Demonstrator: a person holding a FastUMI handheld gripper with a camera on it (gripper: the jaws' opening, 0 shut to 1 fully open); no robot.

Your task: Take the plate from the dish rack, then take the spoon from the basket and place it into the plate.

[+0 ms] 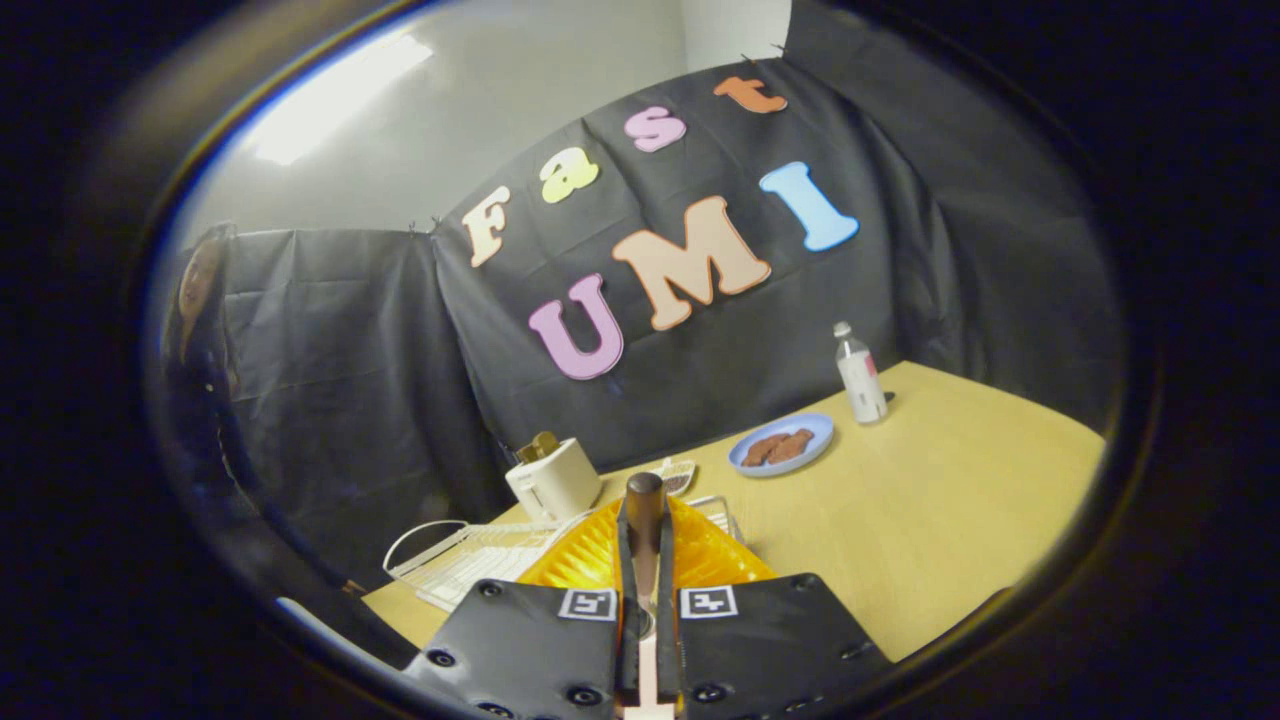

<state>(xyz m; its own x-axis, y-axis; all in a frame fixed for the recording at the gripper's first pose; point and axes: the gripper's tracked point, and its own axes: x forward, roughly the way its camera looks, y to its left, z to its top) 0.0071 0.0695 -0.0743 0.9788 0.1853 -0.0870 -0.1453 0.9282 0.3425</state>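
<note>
Gripper view: we see the tongs (pixel 645 530) pinching the rim of the orange plate (pixel 700 550), both fingers pressed close on it, lifted above the white dish rack (pixel 460 560). Beyond it on the worktop (pixel 930 500) stand a toaster (pixel 553 480), a blue dish (pixel 782 444) and a bottle (pixel 860 375).

A recording booth set up like a small kitchen: black cloth walls hang under a plain white ceiling, and a pale wooden bench (pixel 930 500) carries a white toaster (pixel 553 482), a wire dish rack (pixel 470 560), a blue plate of food (pixel 782 445) and a water bottle (pixel 860 375).
</note>
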